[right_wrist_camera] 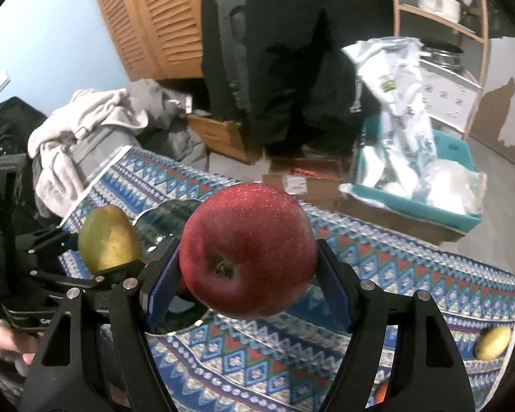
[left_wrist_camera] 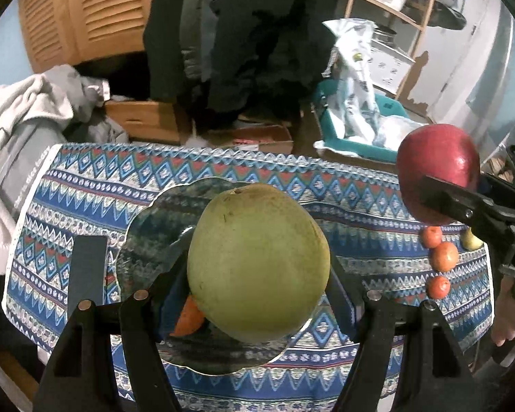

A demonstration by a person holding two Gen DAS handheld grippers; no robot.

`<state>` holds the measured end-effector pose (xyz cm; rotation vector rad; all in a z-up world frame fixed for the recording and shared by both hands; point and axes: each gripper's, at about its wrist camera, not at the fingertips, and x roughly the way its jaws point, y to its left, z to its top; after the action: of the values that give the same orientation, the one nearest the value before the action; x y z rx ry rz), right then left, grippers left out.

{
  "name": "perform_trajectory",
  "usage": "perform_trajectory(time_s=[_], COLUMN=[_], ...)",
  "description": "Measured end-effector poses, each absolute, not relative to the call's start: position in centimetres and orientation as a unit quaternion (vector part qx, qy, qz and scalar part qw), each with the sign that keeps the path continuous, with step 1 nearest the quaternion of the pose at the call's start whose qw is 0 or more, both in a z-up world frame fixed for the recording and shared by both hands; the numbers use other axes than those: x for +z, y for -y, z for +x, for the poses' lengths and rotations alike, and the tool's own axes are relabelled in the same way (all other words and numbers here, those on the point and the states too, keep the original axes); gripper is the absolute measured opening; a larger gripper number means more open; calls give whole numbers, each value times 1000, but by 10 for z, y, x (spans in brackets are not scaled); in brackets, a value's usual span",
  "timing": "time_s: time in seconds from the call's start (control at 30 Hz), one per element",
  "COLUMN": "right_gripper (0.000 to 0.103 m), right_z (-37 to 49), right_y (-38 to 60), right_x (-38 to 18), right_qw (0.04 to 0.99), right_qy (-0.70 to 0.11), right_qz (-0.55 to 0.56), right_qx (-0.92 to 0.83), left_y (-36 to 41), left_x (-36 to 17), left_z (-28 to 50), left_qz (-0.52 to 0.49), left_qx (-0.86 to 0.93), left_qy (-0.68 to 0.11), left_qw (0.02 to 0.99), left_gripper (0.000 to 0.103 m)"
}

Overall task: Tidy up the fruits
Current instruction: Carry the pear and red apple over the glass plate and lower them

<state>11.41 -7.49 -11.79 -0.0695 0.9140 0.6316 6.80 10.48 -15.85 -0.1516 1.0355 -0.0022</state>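
Left wrist view, my left gripper (left_wrist_camera: 257, 274) clamped a pear (left_wrist_camera: 257, 261) over the plate (left_wrist_camera: 147, 237), my right gripper (right_wrist_camera: 247, 267) squeezed an apple (right_wrist_camera: 247, 254) at 2 o'clock.

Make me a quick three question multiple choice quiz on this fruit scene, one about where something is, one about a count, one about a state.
1. Where is the pear?
A. between the left gripper's fingers, above the plate
B. lying on the cloth
C. in the teal bin

2. How many small orange fruits lie in a row on the tablecloth in the left wrist view?
A. one
B. three
C. five

3. What state is the right gripper in?
A. open and empty
B. shut on the red apple
C. out of view

Answers:
1 A, the left gripper clamps it over the plate.
2 B, three show.
3 B, fingers press both its sides.
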Motion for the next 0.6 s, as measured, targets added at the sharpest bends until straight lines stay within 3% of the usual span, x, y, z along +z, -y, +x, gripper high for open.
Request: perform_trajectory(time_s=[0.6], right_gripper=[75], right_z=[141], right_y=[-7], right_x=[-175], right_qw=[809], right_qy=[-484], right_qz=[-61], right_qx=[327], left_y=[-166], left_x=[-208], left_z=[82], left_qz=[-110], left_qx=[42], left_qy=[-524], left_qw=[844], left_gripper=[74])
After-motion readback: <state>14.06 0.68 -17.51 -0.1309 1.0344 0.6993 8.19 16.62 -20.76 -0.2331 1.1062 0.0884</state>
